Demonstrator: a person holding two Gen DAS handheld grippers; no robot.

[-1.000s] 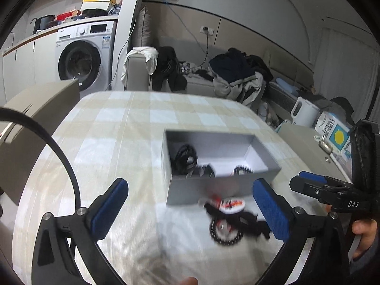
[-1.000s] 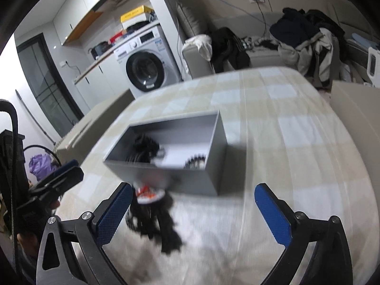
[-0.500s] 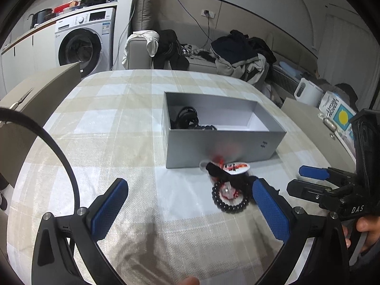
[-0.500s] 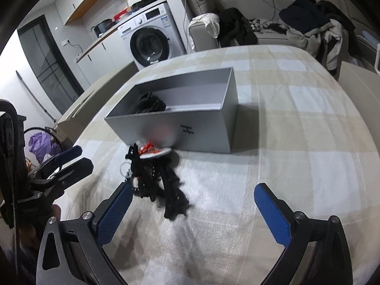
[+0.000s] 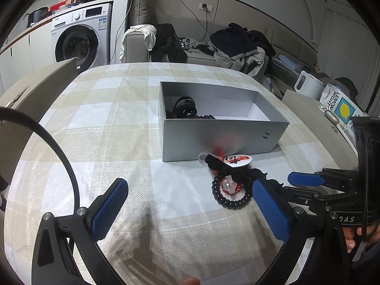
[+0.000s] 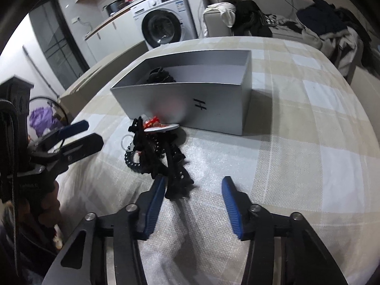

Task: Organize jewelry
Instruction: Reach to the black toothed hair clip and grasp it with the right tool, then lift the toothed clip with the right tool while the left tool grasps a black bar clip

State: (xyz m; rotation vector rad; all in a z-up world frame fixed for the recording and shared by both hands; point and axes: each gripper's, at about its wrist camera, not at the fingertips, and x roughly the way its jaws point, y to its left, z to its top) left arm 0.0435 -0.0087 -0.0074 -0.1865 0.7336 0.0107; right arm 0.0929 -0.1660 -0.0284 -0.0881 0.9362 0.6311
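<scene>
The left gripper (image 5: pixel 190 204) points steeply down, its blue pads set wide apart at about 8 and 4 o'clock in its own view, with nothing pressed between them. The right gripper (image 6: pixel 193 204) also tilts steeply down; its jaws have just been closing and now stand partly closed, still with a clear gap and nothing clamped. In the left wrist view it enters from 3 o'clock, a hand (image 5: pixel 353 237) gripping its handle.

Matt grey card box (image 5: pixel 220 137), glossy black bead bracelet (image 5: pixel 231 196), woven checked cloth over the table (image 5: pixel 99 128), blue rubbery fingers (image 6: pixel 231 210)
</scene>
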